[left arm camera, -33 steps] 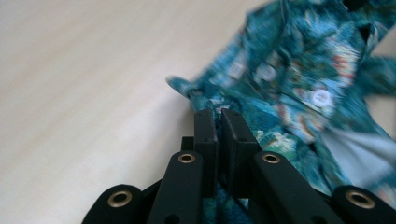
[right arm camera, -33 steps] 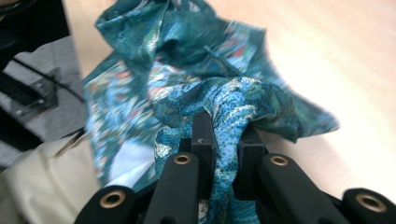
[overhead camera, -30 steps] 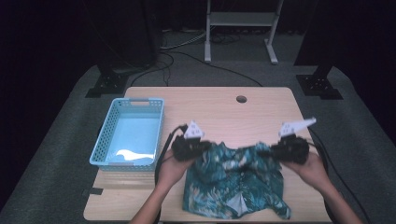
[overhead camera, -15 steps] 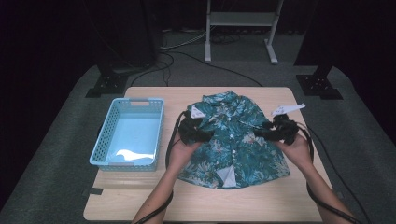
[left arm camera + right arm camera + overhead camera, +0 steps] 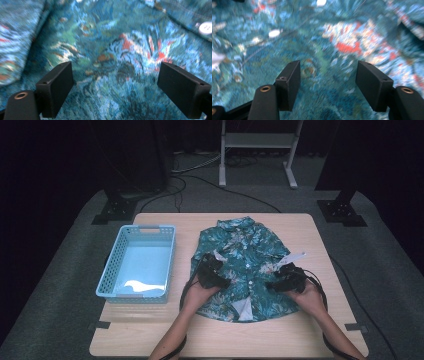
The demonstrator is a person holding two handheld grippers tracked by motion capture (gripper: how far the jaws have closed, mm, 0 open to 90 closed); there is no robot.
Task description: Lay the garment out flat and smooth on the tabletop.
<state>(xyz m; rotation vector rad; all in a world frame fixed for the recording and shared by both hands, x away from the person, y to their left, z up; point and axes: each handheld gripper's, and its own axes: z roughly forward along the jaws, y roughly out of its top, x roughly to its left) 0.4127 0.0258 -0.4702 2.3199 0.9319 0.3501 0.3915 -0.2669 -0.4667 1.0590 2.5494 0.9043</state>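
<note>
Under both sets of your fingers lies the shirt (image 5: 246, 265), spread flat on the table (image 5: 300, 340), collar at the far edge, hem toward you. Its long axis runs away from you, collar to hem; button placket down the middle, between your two hands.

Left gripper (image 5: 212, 270): over the shirt's left half, near the sleeve side. Jaws have just been opening; in the left gripper view the fingers (image 5: 56, 87) stand wide apart with printed cloth (image 5: 117, 57) beneath and ahead of them, nothing pinched.

Right gripper (image 5: 285, 279): over the right half, near the side hem. Jaws likewise just opened; fingers (image 5: 289, 82) apart, fabric (image 5: 337, 40) below, not gripped. A white button (image 5: 274, 33) sits ahead and left of them.

Each hand is level with the other, either side of the placket, roughly mid-body. Neither is nearer the collar. The blue basket (image 5: 112, 270) stands well off to the left of your left fingers, so that hand is nearer it.

Judgement: shirt just laid out and let go. A fold would likely start from the side edges, which lie outward of each hand's fingers.
</note>
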